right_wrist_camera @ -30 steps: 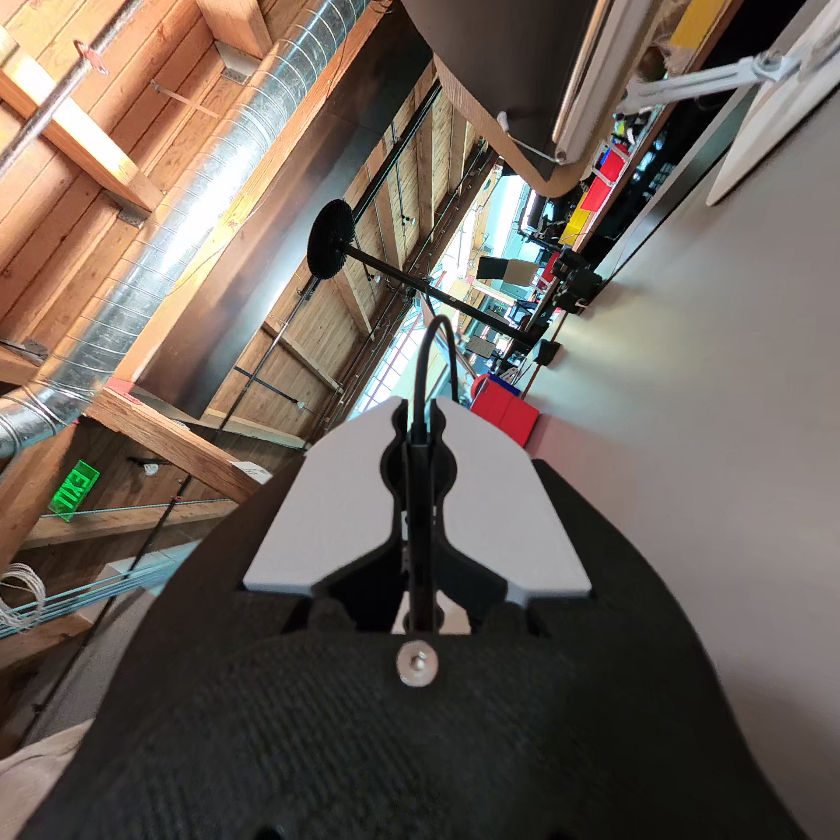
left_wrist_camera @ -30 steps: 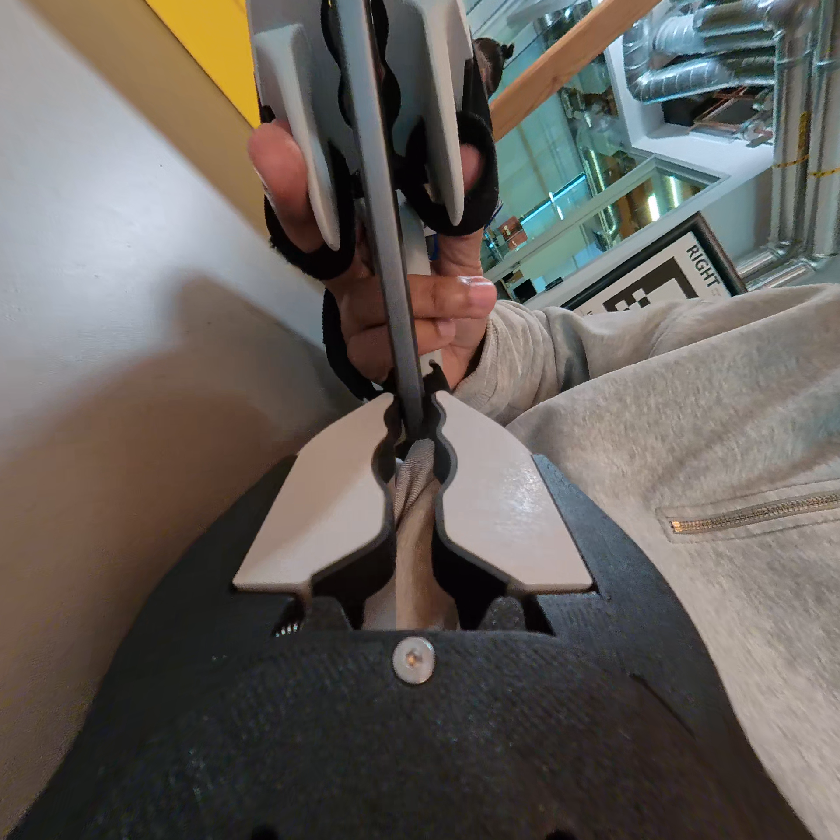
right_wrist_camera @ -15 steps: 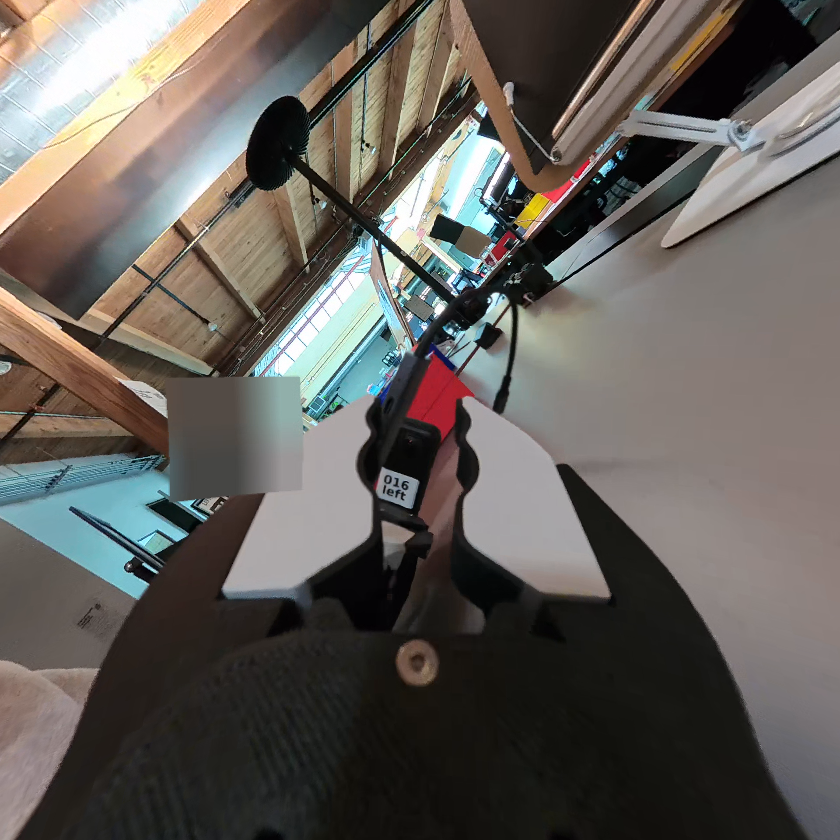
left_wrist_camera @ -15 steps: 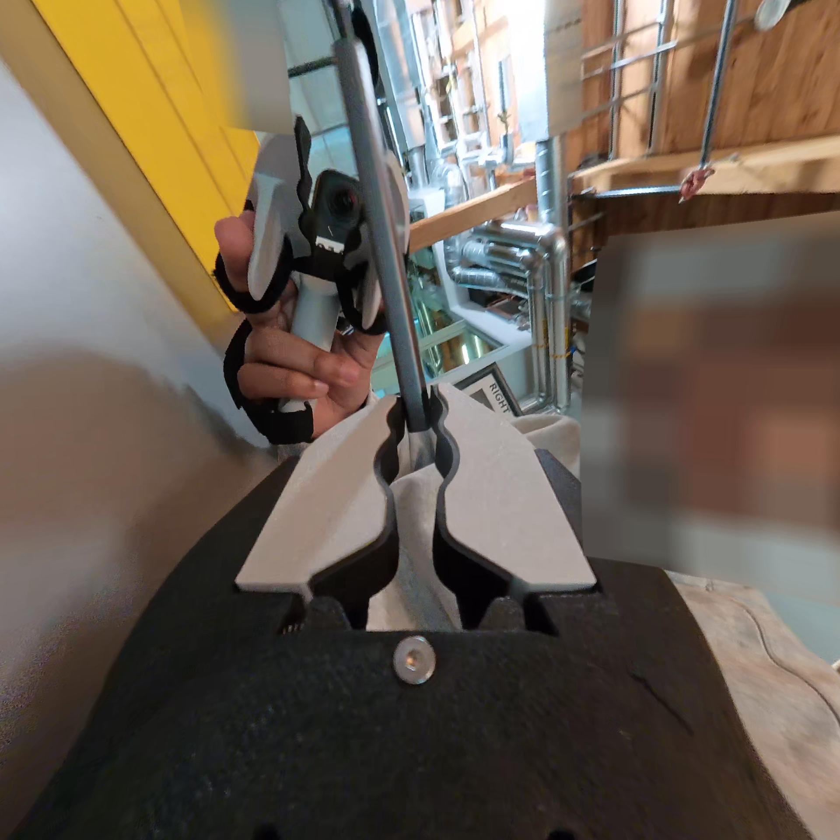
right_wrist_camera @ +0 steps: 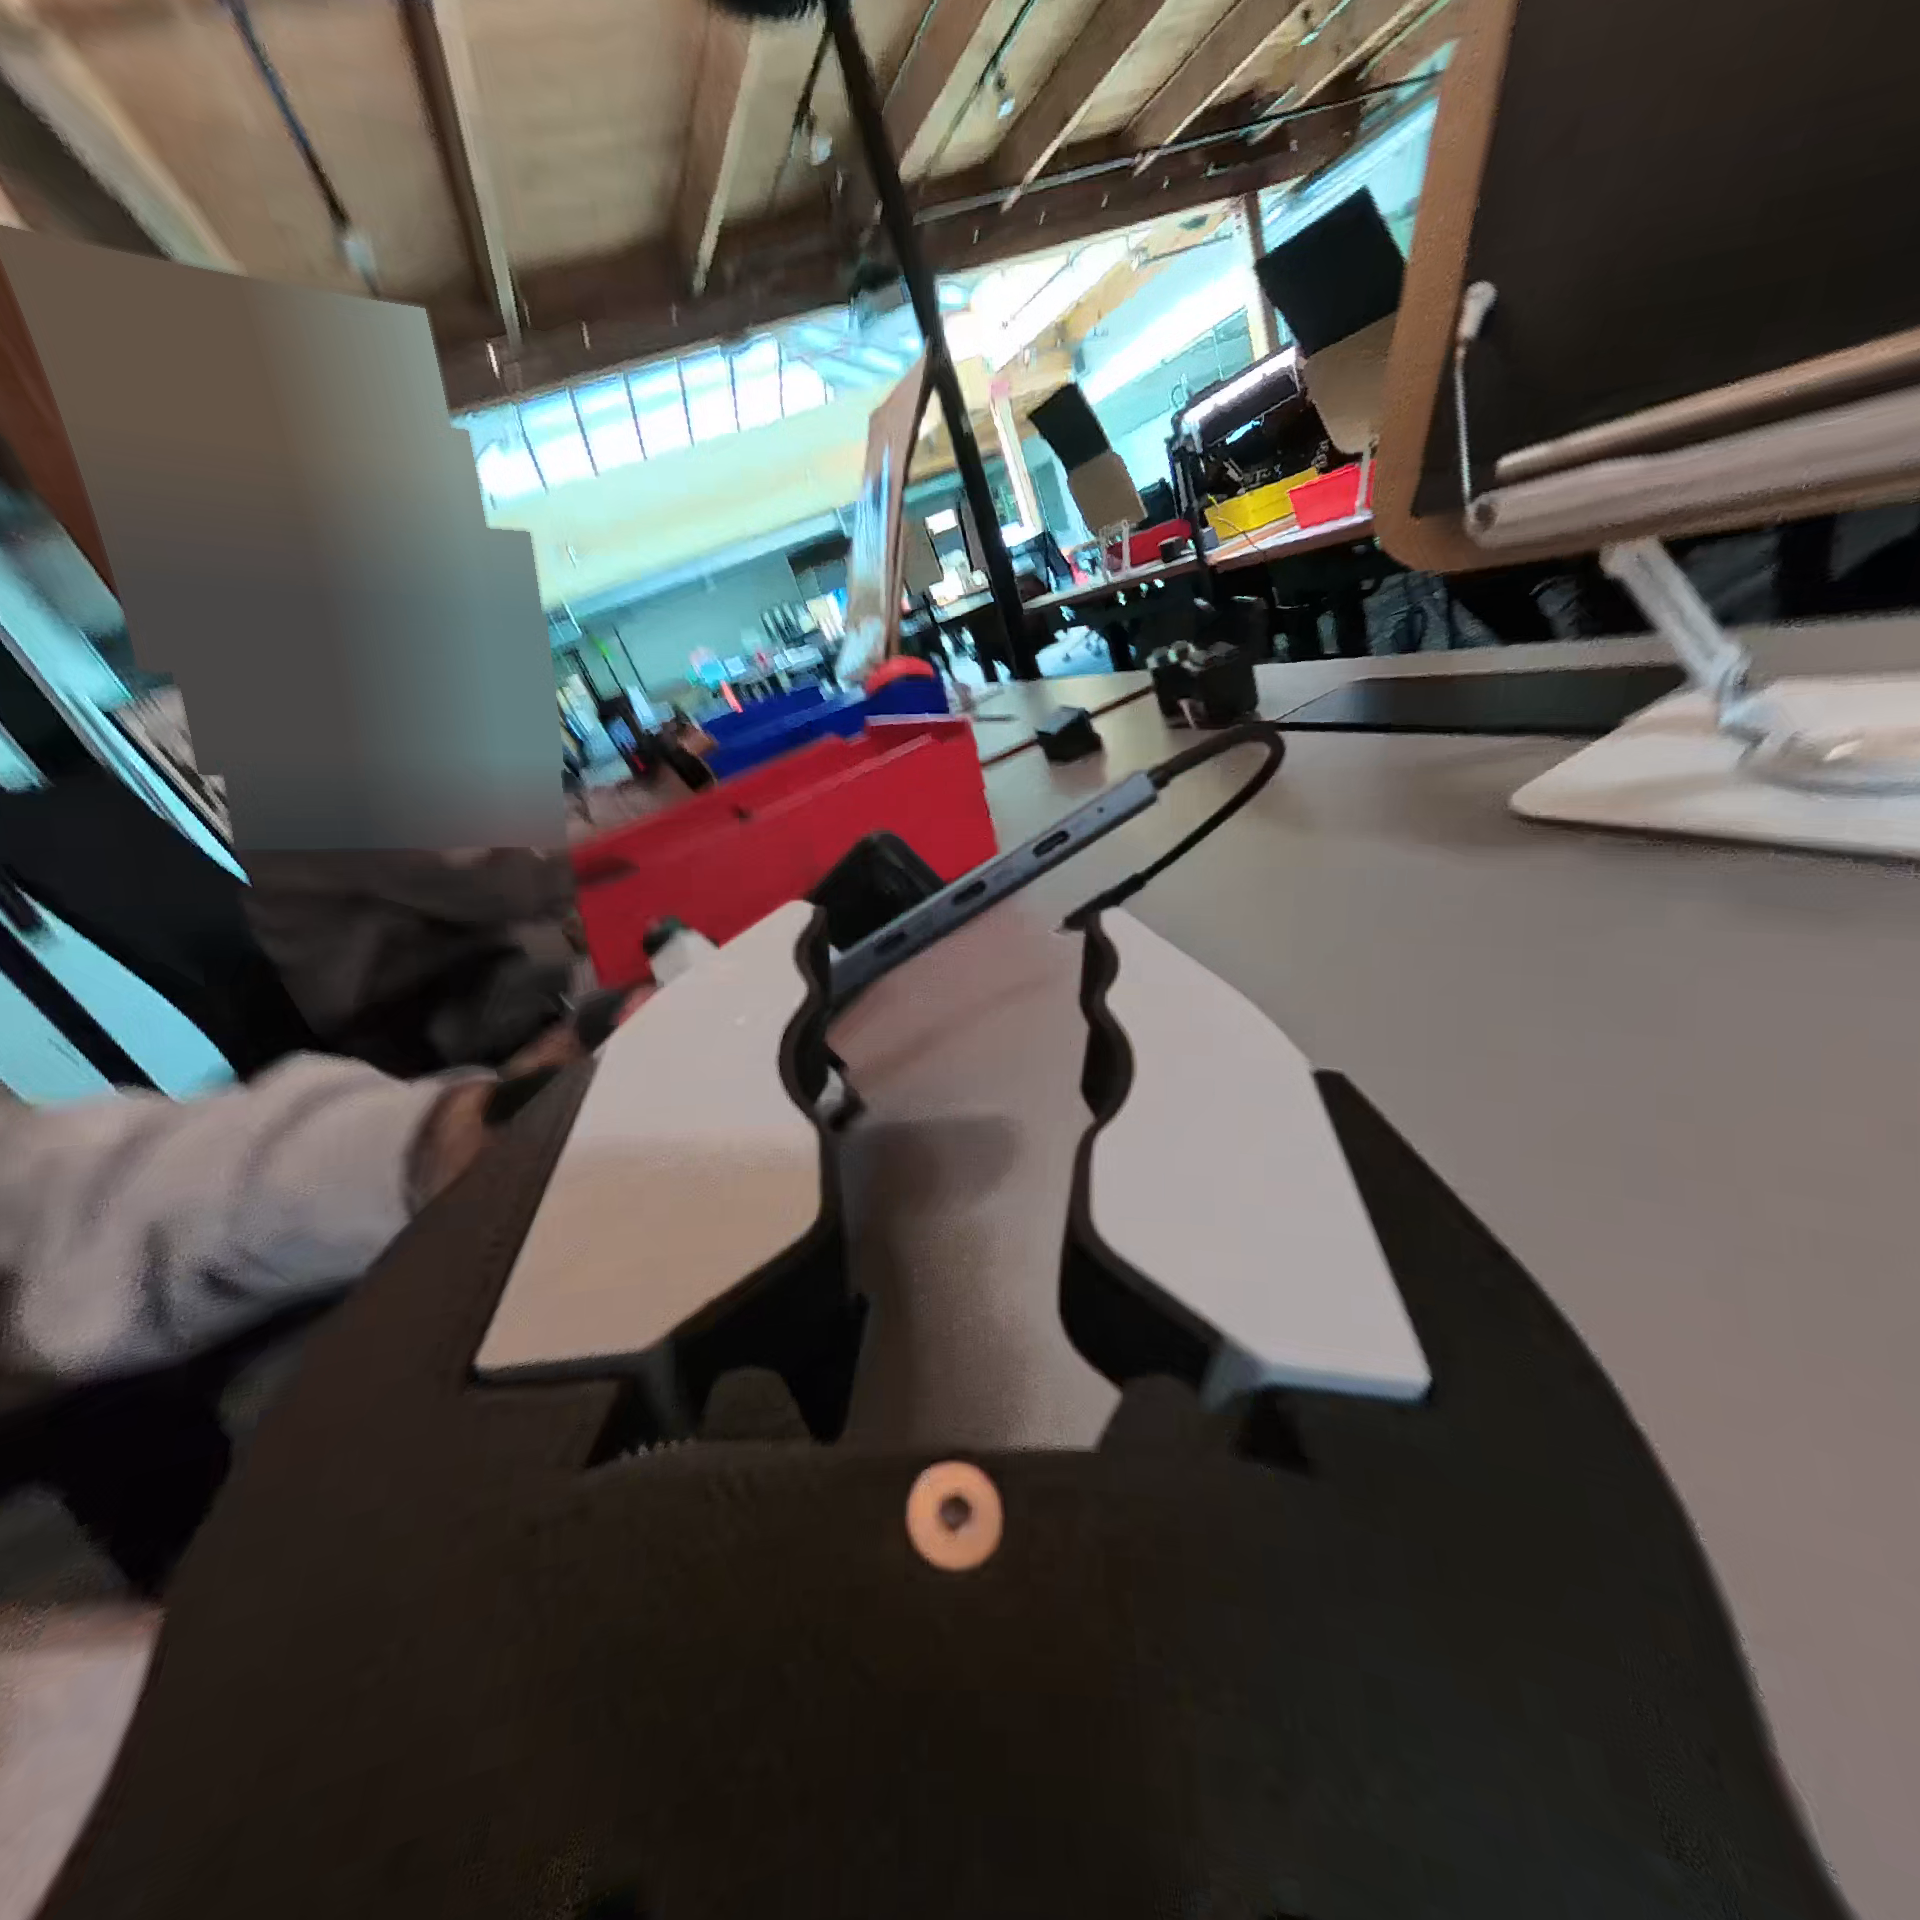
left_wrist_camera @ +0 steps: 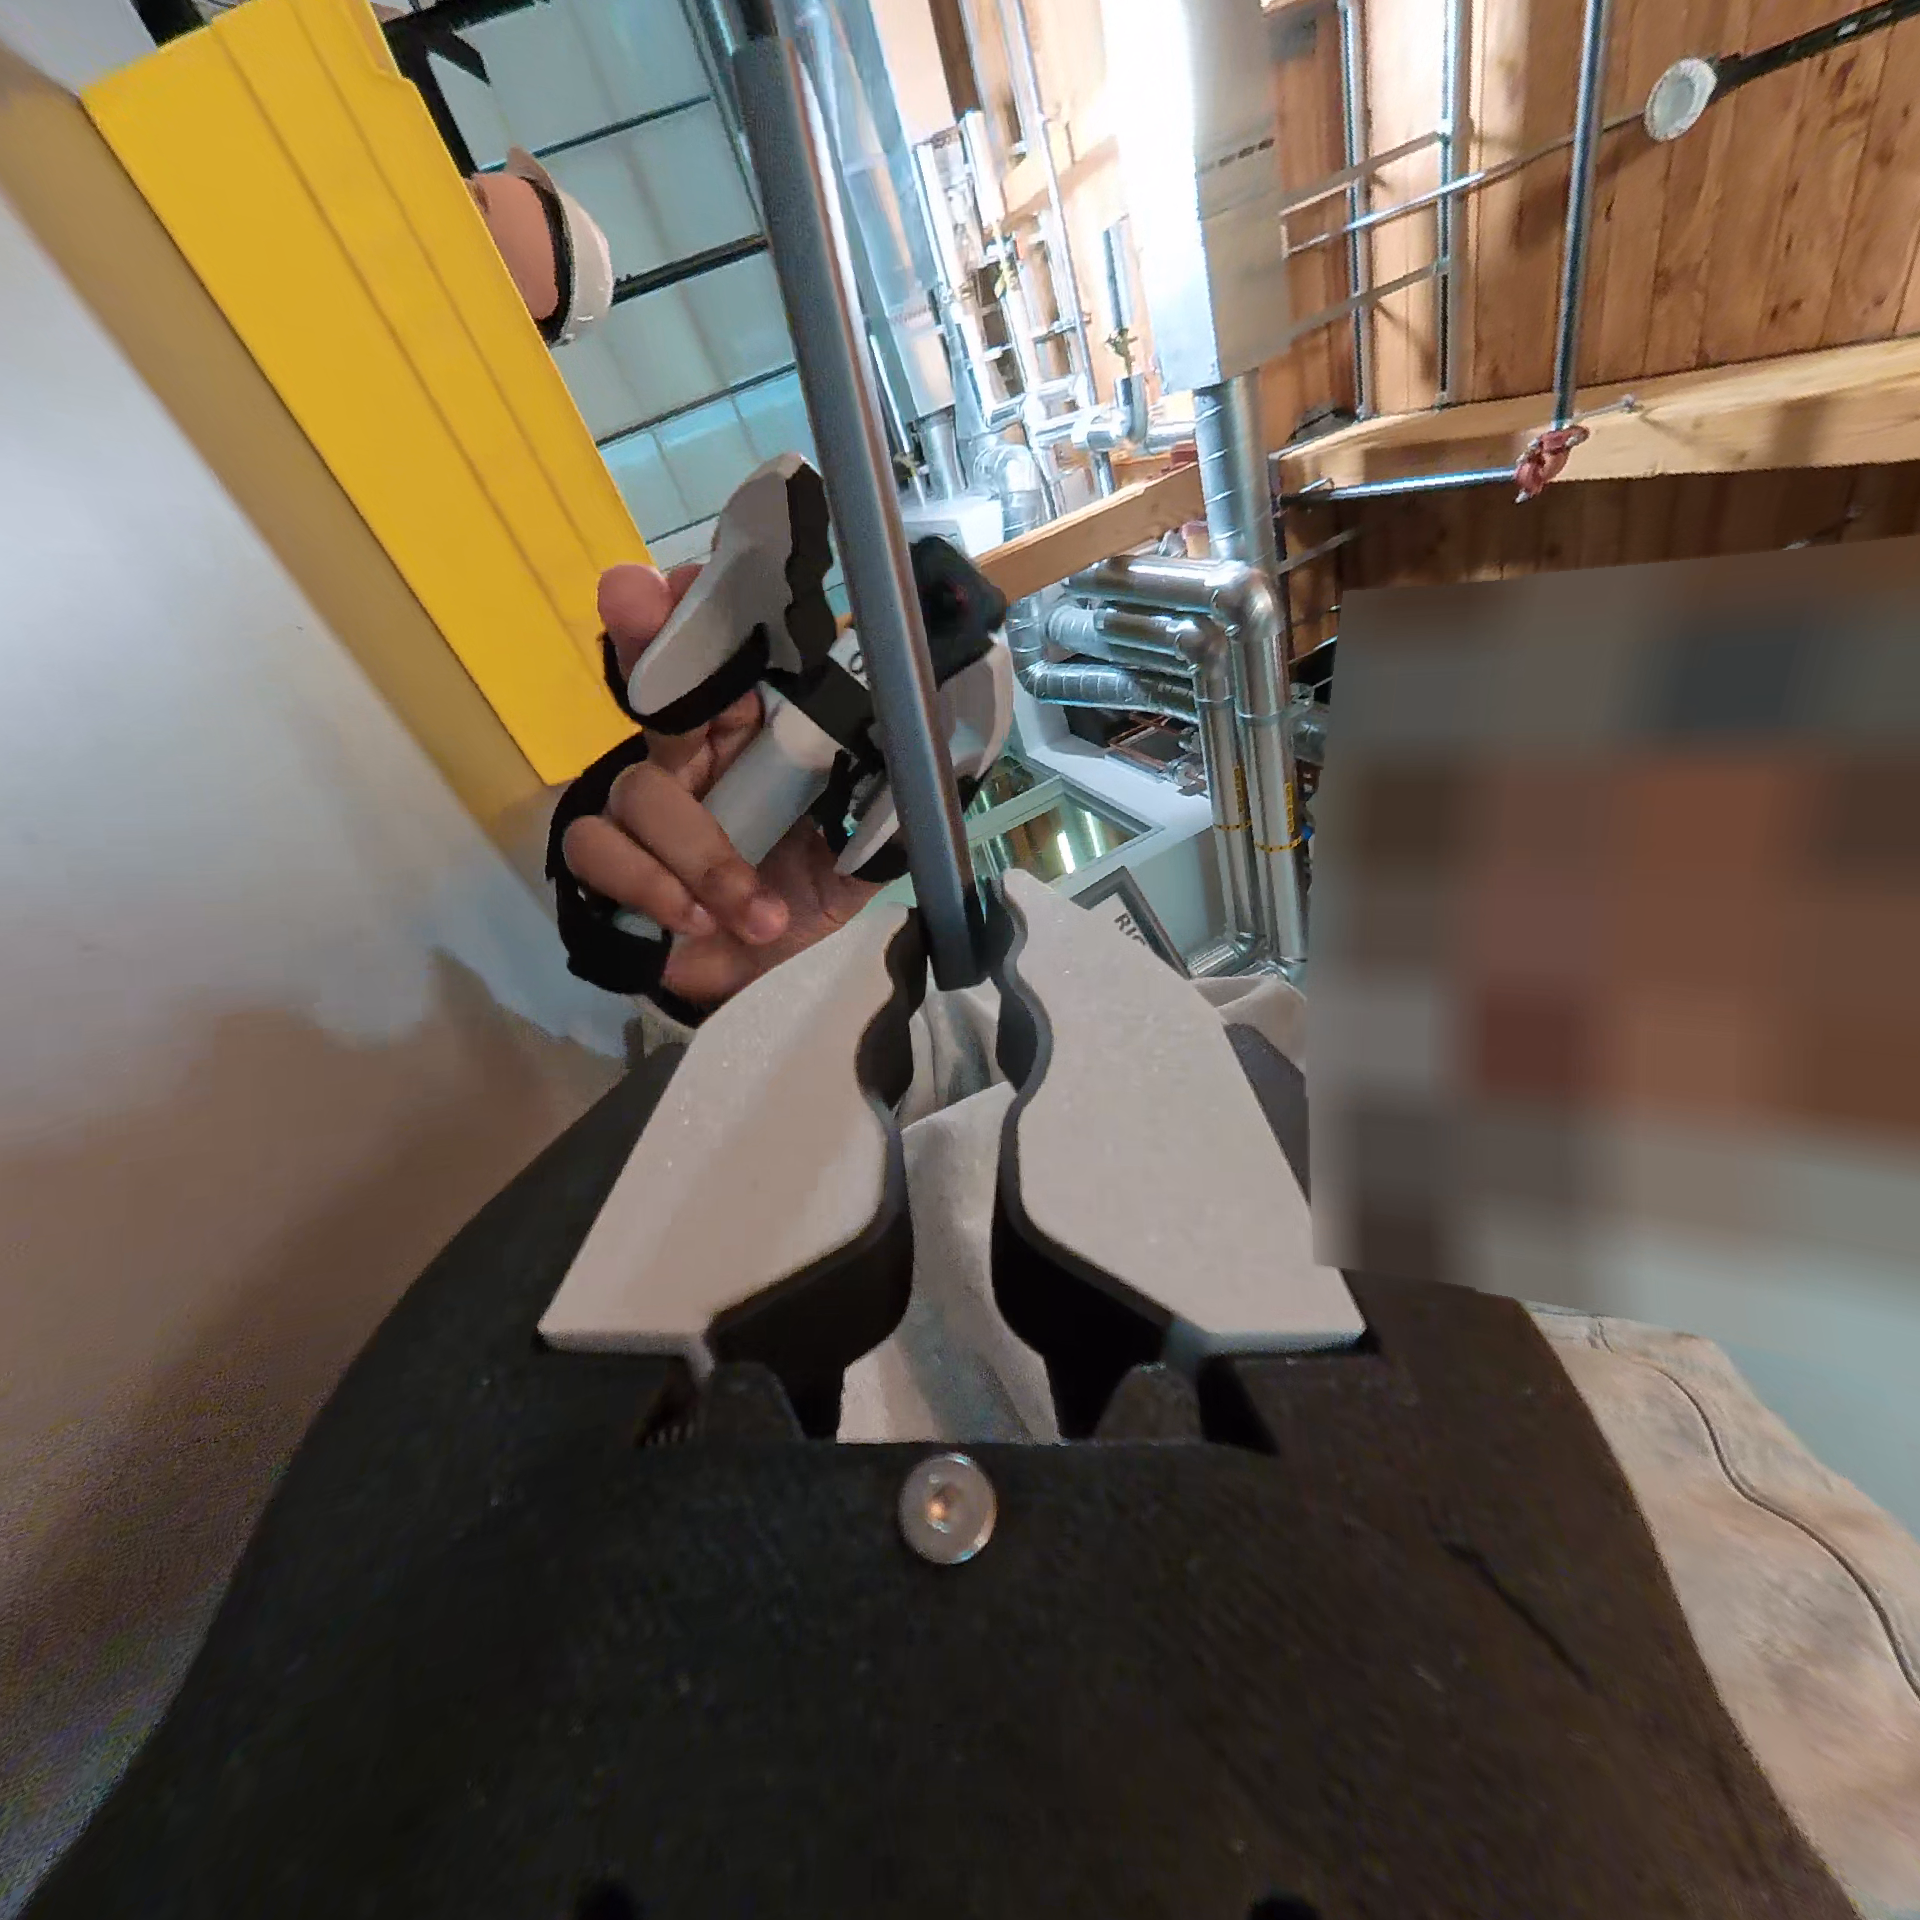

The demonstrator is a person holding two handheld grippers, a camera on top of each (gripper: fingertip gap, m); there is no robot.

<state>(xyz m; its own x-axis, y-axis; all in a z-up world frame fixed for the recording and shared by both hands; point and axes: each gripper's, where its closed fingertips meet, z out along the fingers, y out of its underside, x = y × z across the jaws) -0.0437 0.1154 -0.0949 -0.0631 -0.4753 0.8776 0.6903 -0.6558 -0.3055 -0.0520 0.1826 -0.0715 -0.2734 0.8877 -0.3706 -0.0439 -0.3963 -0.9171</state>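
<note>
**Left tongs clamped on one end of a hub, right tongs spread beside it**

The left tongs (left_wrist_camera: 961, 935) are closed on the end of a slim dark-grey metal port hub (left_wrist_camera: 852, 520). Their pale fingers pinch it only at the tips, in the notch nearest the front. The hub is held in the air, clear of the grey desk (right_wrist_camera: 1507, 1143), and runs straight away from the left wrist camera, so most of its length stands free beyond the grip.

In the right wrist view the same hub (right_wrist_camera: 997, 883) lies slantwise just beyond the tips of the right tongs (right_wrist_camera: 951, 935). A short black cable (right_wrist_camera: 1236, 790) curls from its far end down toward the desk. The right tongs are spread wide and grip nothing. Their left fingertip is close to the hub's near part, but motion blur hides whether the two touch.

The left wrist view also shows the right tongs farther off, carried by a bare hand (left_wrist_camera: 686, 842) strapped to their handle, beside the hub's shaft.

Around them are:
- a yellow panel (left_wrist_camera: 343, 364) at the desk's edge
- a red plastic bin (right_wrist_camera: 790, 831) behind the hub
- a white monitor-stand base (right_wrist_camera: 1714, 790) on the desk, well apart to the right
- a grey sleeve (right_wrist_camera: 156, 1195) at the left edge
</note>
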